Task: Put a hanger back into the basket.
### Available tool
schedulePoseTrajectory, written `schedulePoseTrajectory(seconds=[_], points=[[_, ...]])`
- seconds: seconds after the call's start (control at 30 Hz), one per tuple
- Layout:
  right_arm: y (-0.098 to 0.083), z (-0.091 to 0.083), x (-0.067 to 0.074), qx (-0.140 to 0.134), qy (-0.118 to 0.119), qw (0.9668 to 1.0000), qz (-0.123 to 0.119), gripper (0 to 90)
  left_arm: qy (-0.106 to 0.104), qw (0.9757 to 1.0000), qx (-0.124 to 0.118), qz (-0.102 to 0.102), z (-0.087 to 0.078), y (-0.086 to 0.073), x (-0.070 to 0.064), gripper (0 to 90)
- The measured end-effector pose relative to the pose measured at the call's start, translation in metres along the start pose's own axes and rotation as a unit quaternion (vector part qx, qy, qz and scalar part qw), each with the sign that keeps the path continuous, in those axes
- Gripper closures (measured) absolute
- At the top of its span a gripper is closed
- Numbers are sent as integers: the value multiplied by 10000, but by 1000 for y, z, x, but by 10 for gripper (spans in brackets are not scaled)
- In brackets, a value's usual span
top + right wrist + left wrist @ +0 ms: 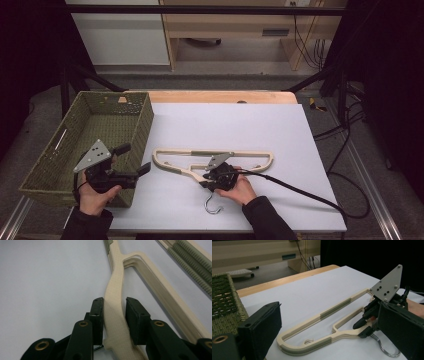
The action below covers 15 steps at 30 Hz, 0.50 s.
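Observation:
A cream hanger (250, 153) with olive grip strips and a metal hook (213, 205) lies flat on the white sheet (225, 120). My right gripper (204, 179) is low over the hanger's neck, just above the hook. In the right gripper view the neck (113, 307) runs between the jaws of the right gripper (114, 302). One pad (98, 315) touches it and a thin gap shows at the other, so the gripper is open. My left gripper (134, 158) is held open and empty beside the basket, pointing at the hanger (332, 311) and at the right gripper (362, 330).
A woven olive basket (145, 117) stands at the table's left, close to my left hand, and appears in the left gripper view as the basket (227, 302). A black cable (300, 192) trails right from the right gripper. A wooden table edge runs along the back.

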State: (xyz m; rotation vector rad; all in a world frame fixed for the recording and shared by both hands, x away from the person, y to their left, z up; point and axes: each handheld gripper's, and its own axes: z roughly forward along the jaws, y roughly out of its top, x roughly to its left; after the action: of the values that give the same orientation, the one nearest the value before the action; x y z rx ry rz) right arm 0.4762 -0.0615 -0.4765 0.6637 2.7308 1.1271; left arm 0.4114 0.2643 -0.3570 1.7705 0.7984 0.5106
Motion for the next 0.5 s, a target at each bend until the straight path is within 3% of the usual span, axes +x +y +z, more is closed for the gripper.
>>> schedulePoseTrajectory(seconds=[0.37,0.5], points=[[3,-6,-3,-65,292,9995,82,710,-67,9999,9,142,-1,3,-8,56],[7,-13,-3,-157,295,9993,136,715,-154,9996,63,236,2,5,-15,57]])
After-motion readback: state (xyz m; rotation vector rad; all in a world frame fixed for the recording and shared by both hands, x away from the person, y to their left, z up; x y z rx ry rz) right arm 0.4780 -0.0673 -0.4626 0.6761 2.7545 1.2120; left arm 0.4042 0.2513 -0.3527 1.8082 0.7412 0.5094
